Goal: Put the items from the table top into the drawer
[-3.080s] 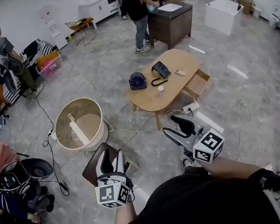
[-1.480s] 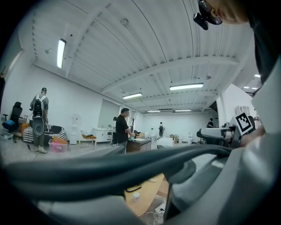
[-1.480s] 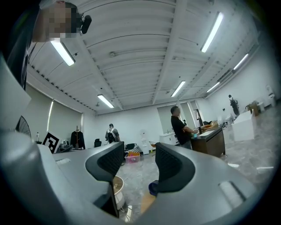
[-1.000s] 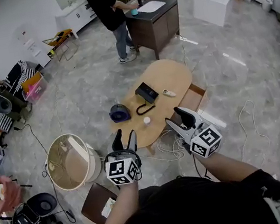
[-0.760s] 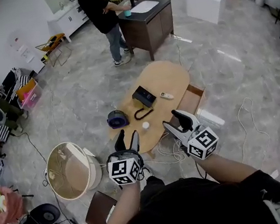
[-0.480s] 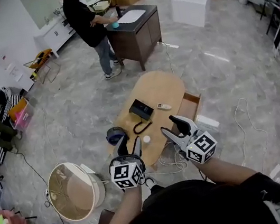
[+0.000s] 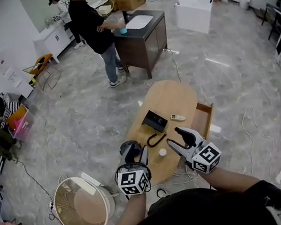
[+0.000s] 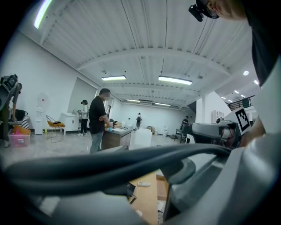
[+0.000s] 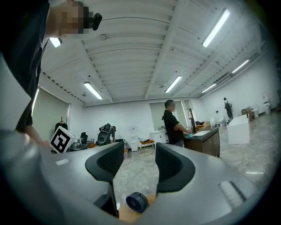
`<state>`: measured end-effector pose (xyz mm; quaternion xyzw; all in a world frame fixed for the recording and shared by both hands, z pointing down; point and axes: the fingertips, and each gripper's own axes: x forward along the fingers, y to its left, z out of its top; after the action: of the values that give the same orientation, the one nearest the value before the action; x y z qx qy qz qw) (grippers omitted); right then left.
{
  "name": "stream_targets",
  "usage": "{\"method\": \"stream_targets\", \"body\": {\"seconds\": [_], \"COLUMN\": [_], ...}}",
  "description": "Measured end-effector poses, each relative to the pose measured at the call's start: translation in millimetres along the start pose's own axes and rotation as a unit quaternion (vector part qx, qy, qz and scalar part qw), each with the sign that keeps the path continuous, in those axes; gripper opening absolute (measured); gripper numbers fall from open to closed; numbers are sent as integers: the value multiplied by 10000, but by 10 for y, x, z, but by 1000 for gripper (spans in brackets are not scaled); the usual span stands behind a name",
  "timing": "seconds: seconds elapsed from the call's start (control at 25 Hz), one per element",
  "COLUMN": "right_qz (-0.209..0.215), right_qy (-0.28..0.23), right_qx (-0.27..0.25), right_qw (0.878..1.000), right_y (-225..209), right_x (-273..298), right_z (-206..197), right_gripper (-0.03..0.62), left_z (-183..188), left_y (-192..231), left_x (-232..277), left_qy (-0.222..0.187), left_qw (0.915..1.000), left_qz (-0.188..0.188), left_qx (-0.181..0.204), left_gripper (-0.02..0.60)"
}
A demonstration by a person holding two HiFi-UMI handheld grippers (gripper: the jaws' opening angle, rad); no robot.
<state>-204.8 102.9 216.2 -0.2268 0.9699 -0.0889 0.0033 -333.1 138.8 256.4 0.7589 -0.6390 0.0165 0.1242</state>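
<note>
Left gripper (image 7: 140,155) and right gripper (image 7: 179,139): jaws apart, empty, likely staged for picking. A small white object (image 7: 162,153) lies on the table (image 7: 172,95) between them; the drawer (image 7: 202,120) stands open beyond the right gripper.

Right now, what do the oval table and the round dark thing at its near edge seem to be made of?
Oval table: probably light wood or wood-look laminate; it is an even tan, matte, with little glare.
Round dark thing: likely plastic, dark blue; the right gripper view shows a finely ribbed grille face and a smooth rim.
</note>
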Motion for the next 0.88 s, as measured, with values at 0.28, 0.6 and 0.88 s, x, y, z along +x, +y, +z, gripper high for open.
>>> {"method": "stream_targets", "body": {"seconds": [0.28,0.6,0.88], "right_qz": [-403,-1006,-1097], "right_qy": [367,618,625], "right_qx": [-119,-159,156], "right_qw": [9984,9929,9919], "right_y": [-75,-278,-585], "right_x": [132,-91,-294], "right_z": [-241,-368,-588], "right_gripper": [235,238,244], "left_z": [-327,-892,-1454], "left_y": [349,474,256], "left_x": [121,258,412], "left_qy": [347,942,1585], "left_qw": [9989,9938,9852], "left_qz": [-302,-556,-654], "left_qx": [-69,-182,31], "left_gripper": [204,203,201]}}
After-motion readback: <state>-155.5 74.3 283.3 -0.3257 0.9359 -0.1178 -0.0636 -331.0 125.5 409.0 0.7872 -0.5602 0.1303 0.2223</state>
